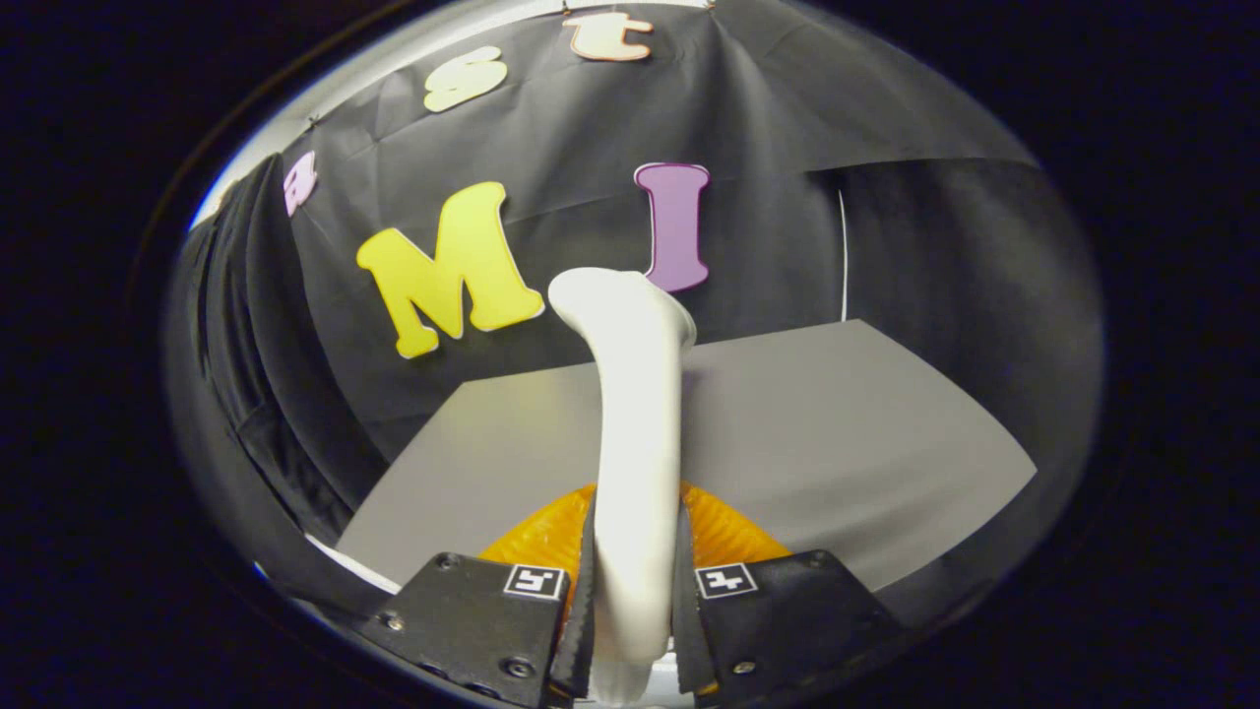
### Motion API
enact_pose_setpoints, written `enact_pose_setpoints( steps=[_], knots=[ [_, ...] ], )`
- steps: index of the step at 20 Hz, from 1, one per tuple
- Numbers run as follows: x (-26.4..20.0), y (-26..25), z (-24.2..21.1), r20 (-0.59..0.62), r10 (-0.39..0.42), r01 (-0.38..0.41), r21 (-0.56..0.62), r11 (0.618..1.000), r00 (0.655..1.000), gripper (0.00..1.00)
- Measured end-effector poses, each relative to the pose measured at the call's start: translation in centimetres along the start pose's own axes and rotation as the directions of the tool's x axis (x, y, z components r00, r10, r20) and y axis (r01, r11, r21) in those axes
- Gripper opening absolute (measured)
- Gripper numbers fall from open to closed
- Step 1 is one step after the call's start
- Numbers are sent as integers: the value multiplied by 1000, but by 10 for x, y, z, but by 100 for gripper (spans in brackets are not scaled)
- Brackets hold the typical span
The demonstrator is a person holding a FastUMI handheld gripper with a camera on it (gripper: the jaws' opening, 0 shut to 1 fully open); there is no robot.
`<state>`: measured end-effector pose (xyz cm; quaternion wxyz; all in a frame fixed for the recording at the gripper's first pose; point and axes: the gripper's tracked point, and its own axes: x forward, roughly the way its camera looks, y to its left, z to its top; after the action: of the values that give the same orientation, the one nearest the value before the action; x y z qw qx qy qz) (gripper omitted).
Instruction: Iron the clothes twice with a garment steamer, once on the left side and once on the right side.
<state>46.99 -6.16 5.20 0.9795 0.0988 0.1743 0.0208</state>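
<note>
Black cloth walls close in a booth around a flat grey surface (807,433), matte and bare where it shows, as the hand-held gripper (635,591) stands clamped on the handle of a garment steamer (635,414), both fingers pressing its sides. The steamer is smooth, glossy white plastic, a slim curved neck rising between the fingers and flaring into a broad rounded head beyond them, held upright above the surface. Beneath it, just ahead of the fingers, sits an orange ribbed piece (724,532), what it is cannot be told. Dark folded fabric (246,325) hangs to one side. Judging by this, the steamer is in hand but no pass has begun; both sides appear left to do.
</note>
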Motion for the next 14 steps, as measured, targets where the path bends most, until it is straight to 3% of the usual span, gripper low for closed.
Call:
enact_pose_setpoints(
  steps=[6,14],
  knots=[
    [-76,49,48,143,33,-38,30,999,989,35],
    [-176,186,121,350,160,-163,-22,986,923,35]
  ],
)
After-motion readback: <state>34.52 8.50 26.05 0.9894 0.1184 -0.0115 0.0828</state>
